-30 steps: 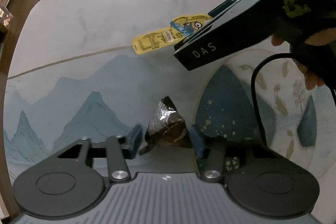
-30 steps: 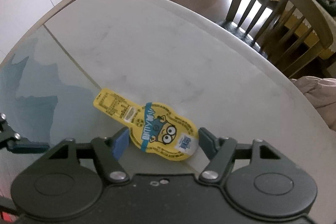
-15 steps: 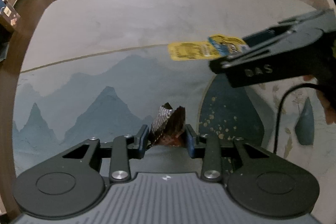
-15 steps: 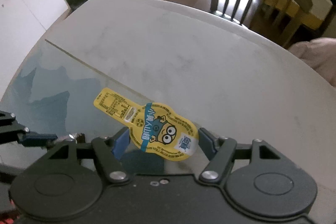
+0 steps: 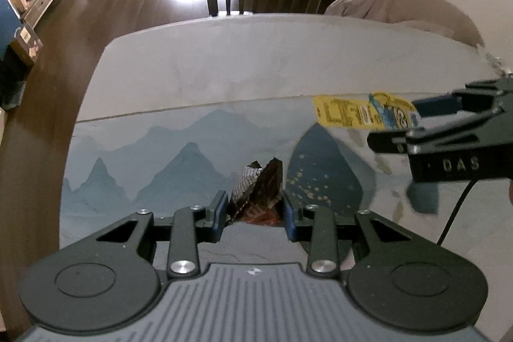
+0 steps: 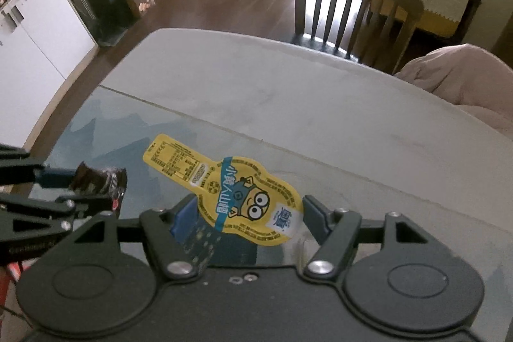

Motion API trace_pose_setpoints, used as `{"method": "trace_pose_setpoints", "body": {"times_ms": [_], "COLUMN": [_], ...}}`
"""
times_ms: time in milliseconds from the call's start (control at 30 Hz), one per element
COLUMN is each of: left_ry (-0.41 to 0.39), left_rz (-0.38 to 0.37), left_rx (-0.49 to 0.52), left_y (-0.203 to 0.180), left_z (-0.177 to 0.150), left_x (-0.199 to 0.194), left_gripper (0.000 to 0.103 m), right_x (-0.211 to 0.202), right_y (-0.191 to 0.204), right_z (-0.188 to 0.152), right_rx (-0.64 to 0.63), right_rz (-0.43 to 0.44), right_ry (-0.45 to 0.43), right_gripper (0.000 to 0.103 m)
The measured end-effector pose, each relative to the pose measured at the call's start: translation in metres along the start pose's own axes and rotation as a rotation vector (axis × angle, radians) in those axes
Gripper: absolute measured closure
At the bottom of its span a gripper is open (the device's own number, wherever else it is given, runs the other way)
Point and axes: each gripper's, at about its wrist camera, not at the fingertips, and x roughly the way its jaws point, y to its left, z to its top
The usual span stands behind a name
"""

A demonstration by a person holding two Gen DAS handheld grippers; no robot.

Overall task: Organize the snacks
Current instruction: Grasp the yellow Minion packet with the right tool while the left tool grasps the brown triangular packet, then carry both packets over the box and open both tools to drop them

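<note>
surface: round-cornered table [image 5: 224, 66], pale marbled grey top | on it: mat [image 5: 134, 156] printed with blue mountains and a dark blue gold-speckled leaf, covering the near part, its straight far edge crossing the table from side to side | far part: bare, up to the far edge beside a wooden chair [image 6: 352, 5]
</note>
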Motion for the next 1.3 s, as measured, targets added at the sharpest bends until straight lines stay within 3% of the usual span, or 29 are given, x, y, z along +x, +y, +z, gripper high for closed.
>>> {"method": "trace_pose_setpoints", "body": {"times_ms": [233, 367, 833, 1067, 1300], "left_ry": [-0.133, -0.157, -0.108, -0.058, -0.013], "left_rz": [-0.008, -0.029, -0.034, -0.065, -0.068], "left_rx": [0.025, 0.055, 0.127, 0.132, 0.148], "left_y": [-0.009, -0.014, -0.011, -0.006, -0.005], "left_z": [-0.015, -0.028, -0.098, -0.141, -0.183], "left_x": [-0.059, -0.088, -0.147, -0.150, -0.138], "left_gripper": [0.069, 0.069, 0.069, 0.069, 0.069], "right_x": [-0.057, -0.087, -0.141, -0.147, -0.129], "right_y": [0.024, 0.036, 0.093, 0.117, 0.133], "right_z": [-0.027, -0.041, -0.104, -0.132, -0.175], "right_rx": [0.008, 0.012, -0.040, -0.038, -0.015], "right_rz": [-0.023, -0.028, 0.000, 0.017, 0.019], "right_ry": [-0.060, -0.099, -0.115, -0.102, -0.059], "right_gripper": [0.033, 0.033, 0.033, 0.033, 0.033]}}
